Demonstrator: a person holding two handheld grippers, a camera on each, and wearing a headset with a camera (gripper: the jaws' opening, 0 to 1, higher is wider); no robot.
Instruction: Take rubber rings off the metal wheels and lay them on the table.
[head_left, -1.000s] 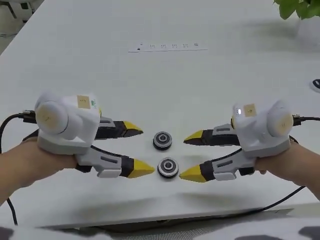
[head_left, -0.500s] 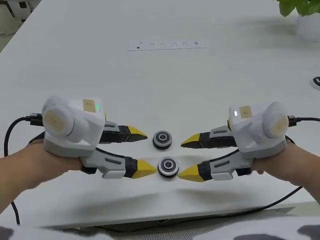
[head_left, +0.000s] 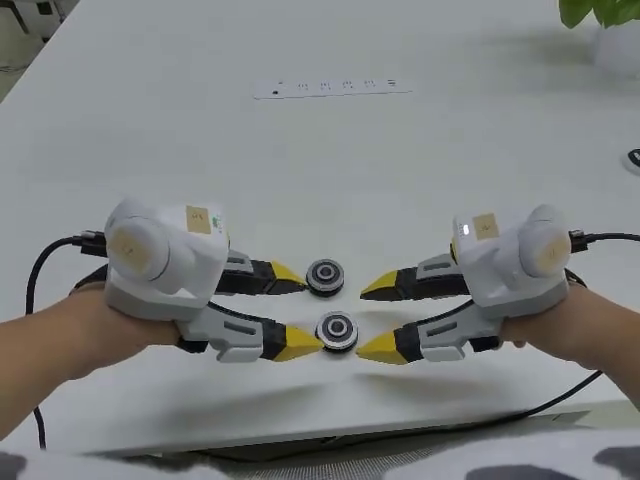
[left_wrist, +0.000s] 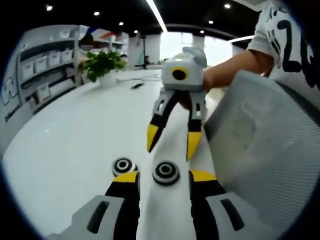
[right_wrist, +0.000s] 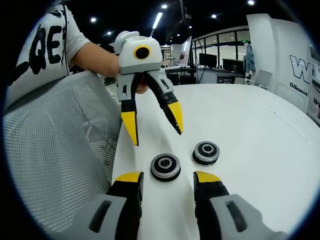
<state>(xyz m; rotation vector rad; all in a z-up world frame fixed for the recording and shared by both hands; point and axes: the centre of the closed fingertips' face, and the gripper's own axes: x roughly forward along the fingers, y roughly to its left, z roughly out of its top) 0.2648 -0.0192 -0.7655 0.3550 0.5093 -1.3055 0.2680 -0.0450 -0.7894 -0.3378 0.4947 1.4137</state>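
- Wheels, two of them, lie flat on the white table (head_left: 330, 180) near its front edge: the near wheel (head_left: 336, 332) and the far wheel (head_left: 325, 277), close together but apart.
- Each is dark at the rim, with a bright ring inside and a dark hub. At this size the rubber cannot be told from the metal.
- Two grippers face each other across the pair. The left gripper (head_left: 309, 313) has its jaws spread wide and grips nothing. Its yellow tips are just beside both wheels, and contact cannot be judged.
- The right gripper (head_left: 362, 321) is likewise spread wide and empty, its tips a little short of the wheels.
- In the left gripper view the near wheel sits between that gripper's own jaw tips. In the right gripper view it lies just ahead of the gap.
- One hand (head_left: 70, 335) holds the left gripper, and another is at the right.
- One socket strip (head_left: 330, 89) lies well beyond on the table.
- One cable (head_left: 545, 400) trails off the front edge.
- One plant (head_left: 595, 12) is cut off at the top right corner.
- A grey mesh chair back (left_wrist: 260, 150) is seen in both gripper views.
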